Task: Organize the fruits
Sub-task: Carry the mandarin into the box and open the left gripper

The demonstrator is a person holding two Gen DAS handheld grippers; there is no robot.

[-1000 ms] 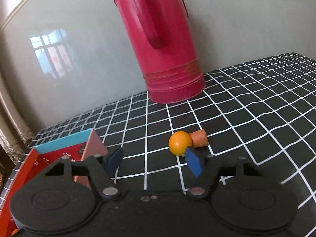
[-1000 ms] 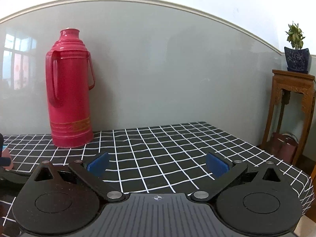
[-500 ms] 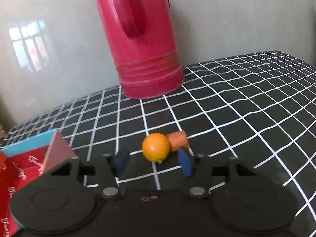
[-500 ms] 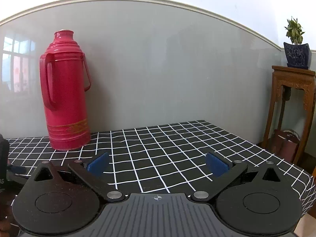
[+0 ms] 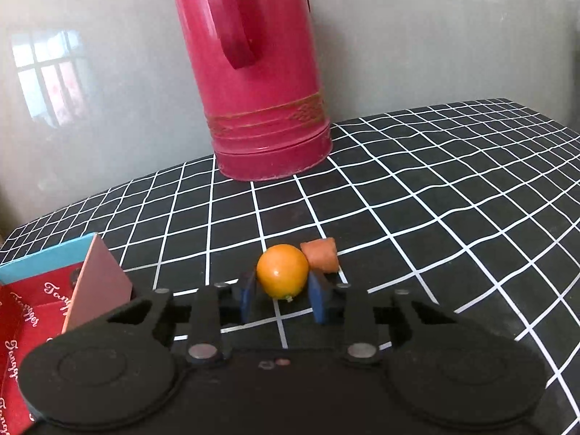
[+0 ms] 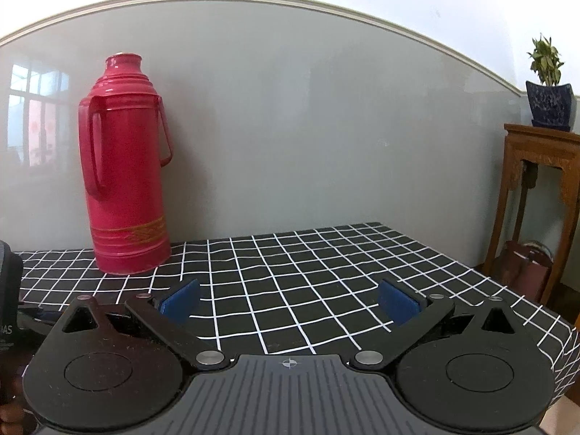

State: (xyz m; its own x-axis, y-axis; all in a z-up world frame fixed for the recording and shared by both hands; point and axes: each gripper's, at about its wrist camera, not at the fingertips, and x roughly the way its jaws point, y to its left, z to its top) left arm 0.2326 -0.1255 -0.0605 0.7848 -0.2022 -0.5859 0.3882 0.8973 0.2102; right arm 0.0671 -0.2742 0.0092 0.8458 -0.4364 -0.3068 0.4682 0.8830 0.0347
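A small round orange fruit (image 5: 282, 271) lies on the black-and-white checked tablecloth (image 5: 435, 199). An orange carrot chunk (image 5: 320, 256) touches its right side. My left gripper (image 5: 282, 295) has its blue pads close on both sides of the fruit, nearly shut on it. The fruit still rests on the cloth. A red gift box (image 5: 32, 311) with a blue edge and a raised pink flap stands at the left. My right gripper (image 6: 289, 299) is wide open and empty above the cloth, away from the fruit.
A tall red thermos (image 5: 253, 72) stands at the back against the grey wall; it also shows in the right wrist view (image 6: 125, 166). A wooden stand (image 6: 540, 195) with a potted plant (image 6: 549, 83) is beyond the table's right edge.
My left gripper has moved forward and to the right around the orange fruit, and its jaws have narrowed onto it. The right gripper stays open and has turned slightly left.
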